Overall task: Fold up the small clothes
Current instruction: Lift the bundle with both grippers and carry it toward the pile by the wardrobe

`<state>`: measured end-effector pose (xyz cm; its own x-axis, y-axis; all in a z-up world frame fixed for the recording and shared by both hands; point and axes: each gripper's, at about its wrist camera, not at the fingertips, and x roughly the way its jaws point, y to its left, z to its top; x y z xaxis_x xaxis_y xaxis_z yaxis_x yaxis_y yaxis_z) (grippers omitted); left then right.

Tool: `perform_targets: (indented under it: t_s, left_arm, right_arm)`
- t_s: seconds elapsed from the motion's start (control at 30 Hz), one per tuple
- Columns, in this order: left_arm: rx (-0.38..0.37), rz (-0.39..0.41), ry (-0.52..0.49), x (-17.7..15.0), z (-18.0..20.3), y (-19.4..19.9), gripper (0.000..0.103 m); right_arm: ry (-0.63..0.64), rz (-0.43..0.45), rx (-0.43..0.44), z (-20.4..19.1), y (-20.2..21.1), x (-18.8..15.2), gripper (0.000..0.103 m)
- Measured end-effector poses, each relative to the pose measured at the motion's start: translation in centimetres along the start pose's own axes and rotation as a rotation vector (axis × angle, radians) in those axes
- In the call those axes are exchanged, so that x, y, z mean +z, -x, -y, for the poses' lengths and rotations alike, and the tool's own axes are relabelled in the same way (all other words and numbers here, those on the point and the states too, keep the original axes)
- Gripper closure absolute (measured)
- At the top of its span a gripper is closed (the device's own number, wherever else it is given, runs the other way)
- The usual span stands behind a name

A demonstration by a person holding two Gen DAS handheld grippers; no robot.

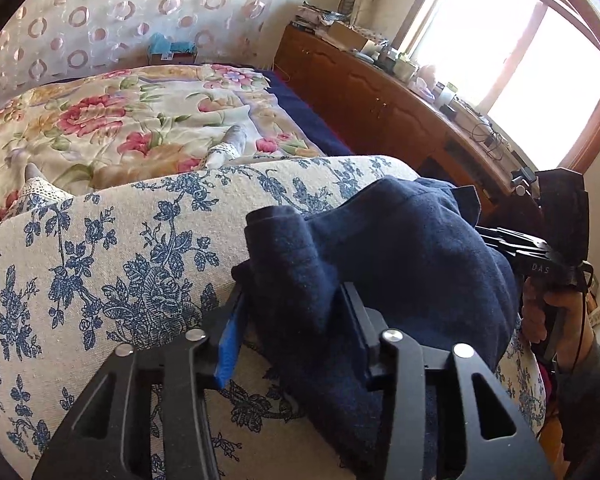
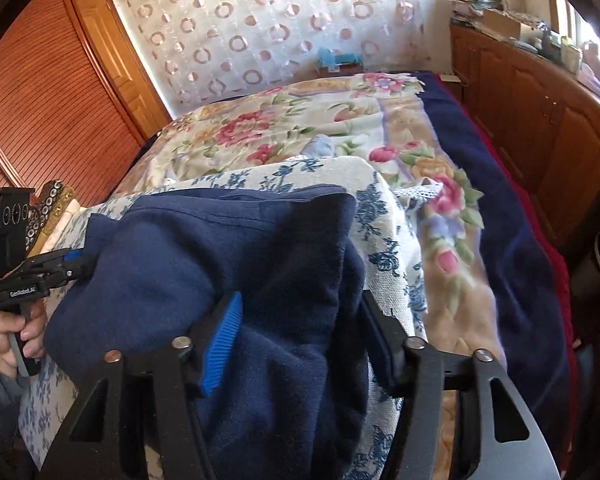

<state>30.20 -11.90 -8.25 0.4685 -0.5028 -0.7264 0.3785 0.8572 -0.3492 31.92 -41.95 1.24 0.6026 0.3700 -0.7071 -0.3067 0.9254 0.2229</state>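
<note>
A dark navy fleece garment point(image 1: 400, 248) lies bunched on a cream cushion with a blue flower print point(image 1: 100, 264). My left gripper point(image 1: 296, 320) has its jaws around a thick fold of the garment's left end, with cloth filling the gap. My right gripper point(image 2: 300, 328) holds the garment point(image 2: 236, 248) at its other end in the same way. Each gripper shows in the other's view: the right one point(image 1: 500, 240) at the garment's right edge, the left one point(image 2: 76, 264) at its left edge.
Behind the cushion point(image 2: 384, 216) lies a bed with a floral quilt point(image 1: 140, 128) and a navy blanket point(image 2: 500, 208). A wooden sideboard point(image 1: 380, 92) with clutter runs under the window. A slatted wooden wardrobe point(image 2: 48, 104) stands at the left.
</note>
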Motion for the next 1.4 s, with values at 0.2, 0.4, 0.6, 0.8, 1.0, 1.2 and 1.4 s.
perform_targets:
  t_s: [0.2,0.4,0.6,0.8,1.0,1.2,1.4]
  left_arm:
    - [0.0,0.075,-0.064,0.0,1.9,2.3,0.09]
    - [-0.005,0.159,-0.138,-0.1,4.3,5.7,0.09]
    - [-0.015,0.251,-0.156,0.0,5.1,9.1,0.091]
    - [0.037,0.35,-0.173,-0.7,4.4,14.3,0.091]
    - [0.163,0.446,-0.151,-3.2,0.8,21.2,0.091]
    - [0.317,0.52,-0.065,-7.1,-4.3,27.7,0.091]
    - [0.448,0.584,0.078,-11.0,-10.5,32.3,0.091]
  right_arm:
    - [0.107,0.031,-0.053,-2.0,1.4,-1.2,0.091]
    - [0.181,0.15,-0.18,-4.3,4.2,-1.4,0.091]
    - [0.219,0.275,-0.188,-6.4,7.4,-1.6,0.092]
    - [0.328,0.355,-0.154,-11.1,9.5,-1.5,0.092]
    - [0.438,0.408,-0.046,-17.3,9.0,-0.8,0.092]
    - [0.602,0.418,0.092,-26.4,5.7,1.0,0.093]
    - [0.758,0.406,0.194,-36.0,0.9,2.9,0.093]
